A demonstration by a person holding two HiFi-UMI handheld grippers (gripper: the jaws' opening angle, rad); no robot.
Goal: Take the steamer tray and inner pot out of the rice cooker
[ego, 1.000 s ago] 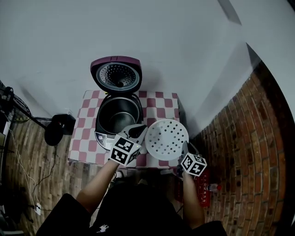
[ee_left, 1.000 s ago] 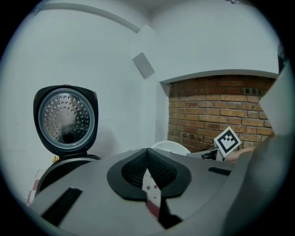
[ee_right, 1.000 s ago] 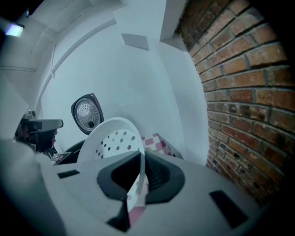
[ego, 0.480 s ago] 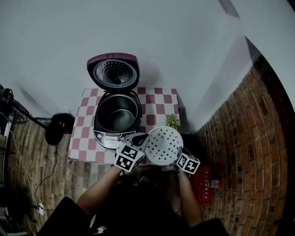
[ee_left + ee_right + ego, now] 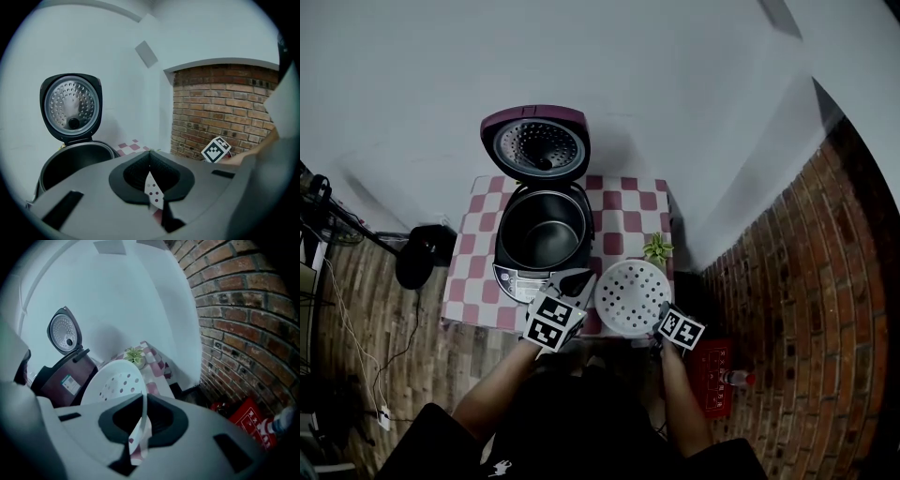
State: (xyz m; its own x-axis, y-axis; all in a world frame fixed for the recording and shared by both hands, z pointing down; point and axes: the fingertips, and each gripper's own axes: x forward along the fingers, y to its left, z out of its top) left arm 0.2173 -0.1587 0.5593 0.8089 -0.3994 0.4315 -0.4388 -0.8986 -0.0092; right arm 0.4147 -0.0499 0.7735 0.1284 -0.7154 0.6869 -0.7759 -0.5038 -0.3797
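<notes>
Down comes the steamer tray (image 5: 633,297), from by the rice cooker (image 5: 517,281) to the surface's (image 5: 623,206) near right, with the left hand-held gripper (image 5: 587,285) and right hand-held gripper (image 5: 660,315) each pinching its rim (touchdown unclear). The inner pot (image 5: 542,234) sits in the cooker, likely next.

place: home corner | signs: rice cooker (image 5: 517,278), checked tablecloth (image 5: 623,204), brick wall (image 5: 243,310)

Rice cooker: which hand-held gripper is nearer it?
Left. The left hand-held gripper is beside the rice cooker; the right hand-held gripper holds the steamer tray on its far side.
</notes>
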